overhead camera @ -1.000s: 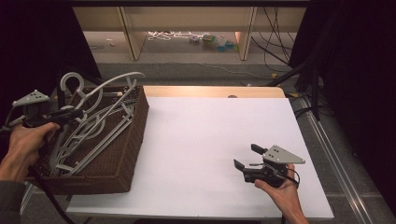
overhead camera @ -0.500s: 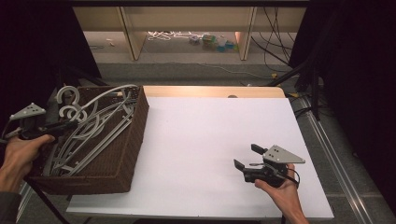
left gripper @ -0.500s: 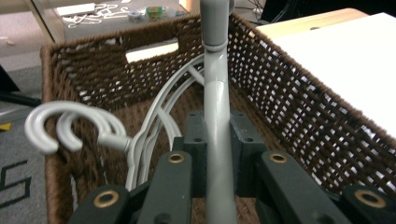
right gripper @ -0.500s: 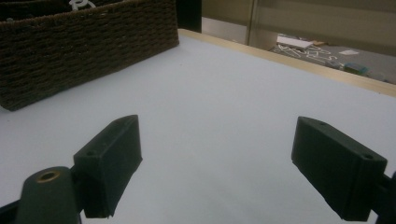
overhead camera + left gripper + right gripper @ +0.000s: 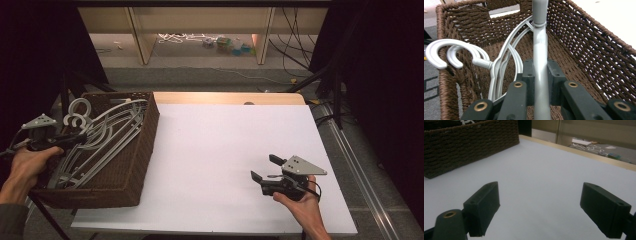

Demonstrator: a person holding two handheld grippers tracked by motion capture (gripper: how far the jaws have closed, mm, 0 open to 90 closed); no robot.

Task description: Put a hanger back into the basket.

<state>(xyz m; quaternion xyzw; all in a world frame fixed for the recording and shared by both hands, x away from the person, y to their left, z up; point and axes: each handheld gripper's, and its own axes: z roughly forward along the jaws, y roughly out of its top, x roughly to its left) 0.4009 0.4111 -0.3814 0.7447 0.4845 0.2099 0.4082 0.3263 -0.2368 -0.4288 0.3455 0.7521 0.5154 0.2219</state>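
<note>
High view: white desk [image 5: 225, 150], dark room, shelving behind. Brown woven wicker basket [image 5: 135, 165] at desk's left holds grey plastic hangers [image 5: 107, 137].

Left gripper view: left gripper [image 5: 541, 82] jaws clenched on a hanger bar.

Right gripper view: right gripper [image 5: 540, 205] jaws wide, empty, above desk.

Right gripper [image 5: 540, 207] gapes over white table [image 5: 544, 170]; wicker basket [image 5: 469, 142] seemingly far-left.

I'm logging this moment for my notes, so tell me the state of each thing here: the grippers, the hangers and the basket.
Left gripper: shut on a grey hanger, over the basket.
Grey hanger: clamped by its bar, partly down in the basket.
Other hangers: piled in the basket, hooks sticking over the rim.
Basket: upright on the table, no lid.
Right gripper: open, nothing between its jaws, above the white table.
</note>
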